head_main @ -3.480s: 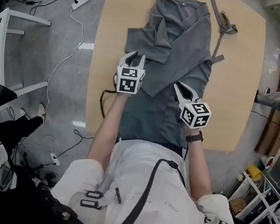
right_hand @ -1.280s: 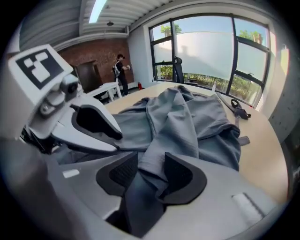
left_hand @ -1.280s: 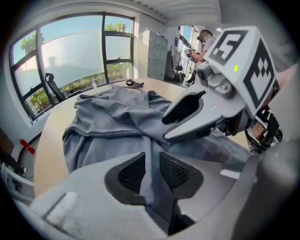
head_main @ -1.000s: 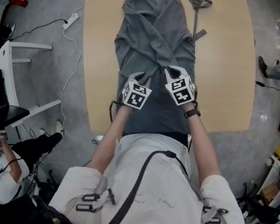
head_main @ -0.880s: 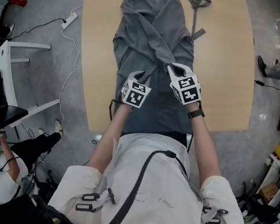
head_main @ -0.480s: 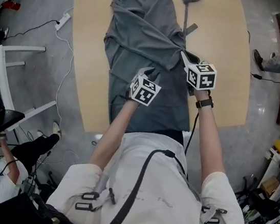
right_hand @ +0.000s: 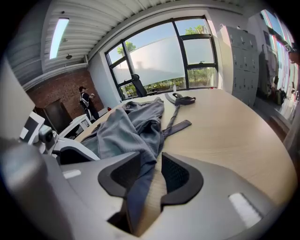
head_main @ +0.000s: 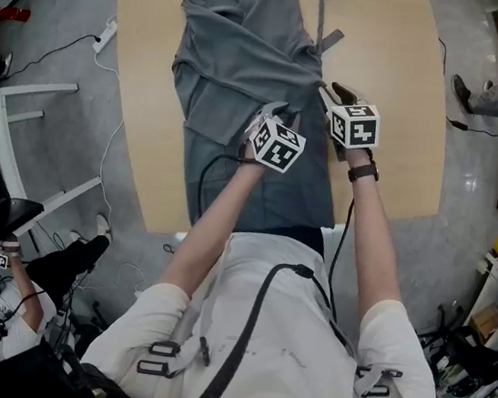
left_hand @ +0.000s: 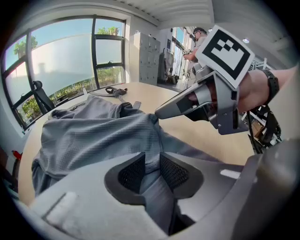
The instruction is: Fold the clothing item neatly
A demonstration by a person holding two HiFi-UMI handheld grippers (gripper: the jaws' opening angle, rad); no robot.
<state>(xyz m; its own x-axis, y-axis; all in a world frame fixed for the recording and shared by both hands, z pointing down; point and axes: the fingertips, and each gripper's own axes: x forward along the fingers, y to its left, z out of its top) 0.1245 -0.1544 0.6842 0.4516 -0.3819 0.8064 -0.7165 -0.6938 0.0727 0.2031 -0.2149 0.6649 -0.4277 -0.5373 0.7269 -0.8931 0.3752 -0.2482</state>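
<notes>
**Grey cloth on pale wood**

The garment (head_main: 251,56) is plain slate grey, and its belt (head_main: 329,39) is the same shade. The table (head_main: 401,95) is pale tan wood. The cubes (head_main: 278,145) are white with black square markers. The pads (left_hand: 132,172) are black with a fine mesh texture. The shirt (head_main: 292,347) is white, the strap (head_main: 242,344) black, the floor (head_main: 60,167) mottled grey.

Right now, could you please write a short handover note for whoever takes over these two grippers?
Left gripper: shut on a fold of the grey fabric garment.
Right gripper: jaws have just been opening; the garment's edge lies between them, not pinched.
Garment lies lengthways on the light wooden table, reaching its near edge; the grey fabric belt lies loose at the far end.
Done: sides look folded inward. Left: fold end to end, tidy the belt.
</notes>
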